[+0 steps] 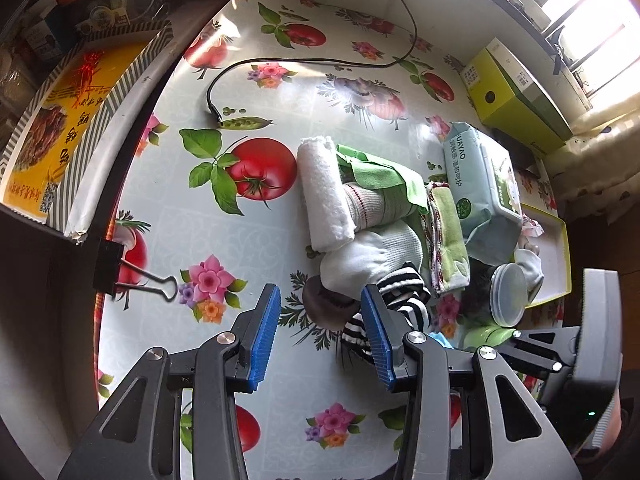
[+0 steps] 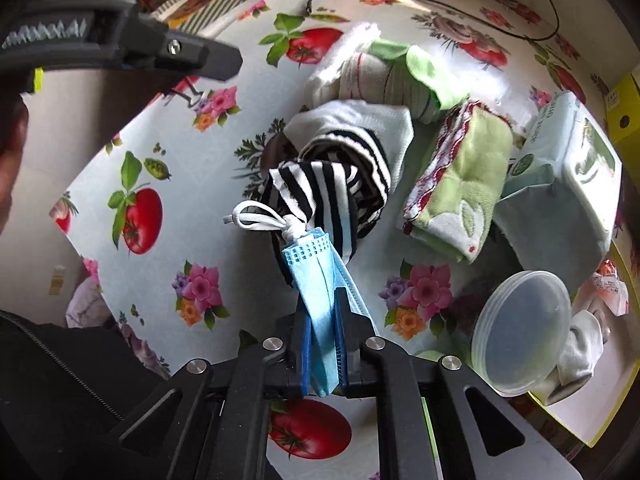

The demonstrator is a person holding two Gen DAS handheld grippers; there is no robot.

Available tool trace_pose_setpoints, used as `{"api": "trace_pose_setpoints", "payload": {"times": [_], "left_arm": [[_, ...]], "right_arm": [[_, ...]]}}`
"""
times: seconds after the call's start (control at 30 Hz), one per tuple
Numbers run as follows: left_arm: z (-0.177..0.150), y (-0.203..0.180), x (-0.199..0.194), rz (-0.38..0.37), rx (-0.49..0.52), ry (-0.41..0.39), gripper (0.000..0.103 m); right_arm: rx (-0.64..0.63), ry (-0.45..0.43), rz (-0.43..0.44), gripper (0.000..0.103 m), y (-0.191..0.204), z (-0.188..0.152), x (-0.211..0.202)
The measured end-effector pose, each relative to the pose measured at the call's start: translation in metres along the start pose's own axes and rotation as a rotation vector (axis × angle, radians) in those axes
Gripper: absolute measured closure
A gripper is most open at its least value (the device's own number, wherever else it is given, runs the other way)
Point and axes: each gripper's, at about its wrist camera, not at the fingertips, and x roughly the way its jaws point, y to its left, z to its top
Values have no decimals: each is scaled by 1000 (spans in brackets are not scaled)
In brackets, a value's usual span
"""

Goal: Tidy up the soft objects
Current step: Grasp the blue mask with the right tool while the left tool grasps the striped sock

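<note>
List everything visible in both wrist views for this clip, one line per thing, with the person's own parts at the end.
face mask: 1, light blue, folded, clamped in the right jaws
striped cloth: 1, black and white, in the pile behind the mask
rolled towel: 1, white, left of the pile
green towel: 1, green with red trim, right of the pile
wipes pack: 1, pale blue-green, beside the green towel
plastic lid: 1, clear, by the yellow-edged tray
cable: 1, black, on the tablecloth
binder clip: 1, black, at the table's edge
left gripper: open, empty
right gripper: shut on the face mask
</note>
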Motion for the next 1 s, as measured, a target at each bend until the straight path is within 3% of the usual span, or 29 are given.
{"api": "trace_pose_setpoints", "payload": {"times": [0.27, 0.63, 0.73, 0.87, 0.9, 0.97, 1.0], "left_arm": [[-2, -7, 13, -53, 1, 12, 60], [-24, -48, 54, -84, 128, 121, 59], [-24, -53, 61, -86, 147, 141, 52], [-25, -56, 70, -87, 160, 159, 52], [-26, -55, 70, -92, 153, 165, 53], [-27, -53, 68, -89, 147, 154, 76], [-28, -51, 66, -82, 145, 154, 81]], "right_arm": [[120, -138, 7, 94, -24, 4, -53], [199, -167, -12, 94, -41, -9, -65], [215, -171, -19, 93, -46, -11, -67], [224, -180, -22, 93, -49, -12, -69], [225, -182, -23, 93, -50, -12, -69], [228, -187, -24, 94, -50, -12, -69], [229, -190, -23, 94, -50, -13, -70]]}}
